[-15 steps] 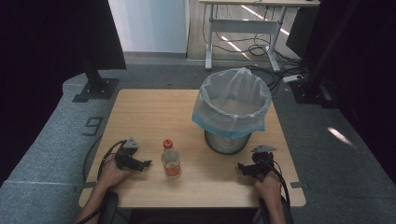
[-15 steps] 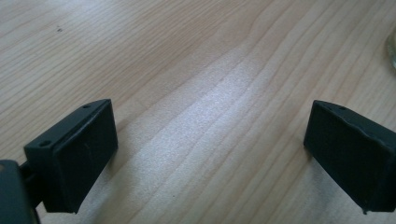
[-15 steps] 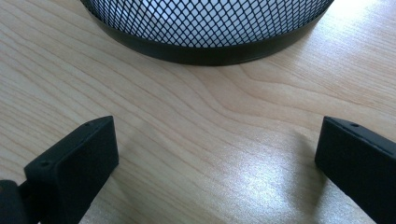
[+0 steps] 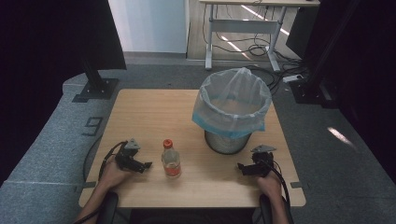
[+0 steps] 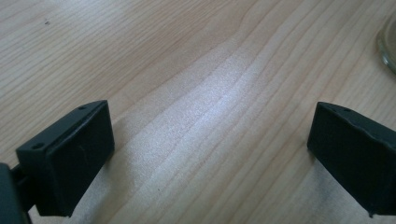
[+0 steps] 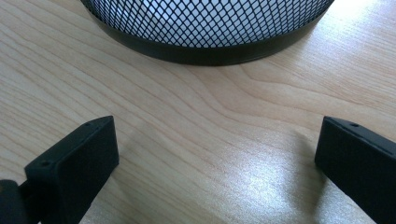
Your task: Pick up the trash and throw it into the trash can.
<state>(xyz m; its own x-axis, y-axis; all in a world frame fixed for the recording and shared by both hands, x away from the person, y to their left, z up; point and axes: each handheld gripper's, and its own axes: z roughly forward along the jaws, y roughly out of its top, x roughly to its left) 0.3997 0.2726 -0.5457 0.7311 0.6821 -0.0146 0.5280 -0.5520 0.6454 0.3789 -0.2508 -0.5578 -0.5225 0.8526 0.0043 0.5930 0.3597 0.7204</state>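
A small clear bottle (image 4: 171, 159) with an orange cap and label stands upright near the front middle of the wooden table (image 4: 154, 114); its base edge (image 5: 388, 46) shows in the left gripper view. My left gripper (image 4: 142, 165) rests on the table just left of the bottle, open, with bare wood between its jaws (image 5: 210, 154). My right gripper (image 4: 243, 168) lies at the front right, open and holding nothing (image 6: 217, 168). A black mesh bin (image 4: 229, 140) lined with a clear bag (image 4: 233, 100) stands behind it; the bin's base (image 6: 205, 32) is close ahead.
Cables trail from both grippers over the front edge. Black stands sit on the grey floor at the far left (image 4: 95, 86) and far right (image 4: 310, 88). A desk frame with cables (image 4: 243, 35) stands beyond the table.
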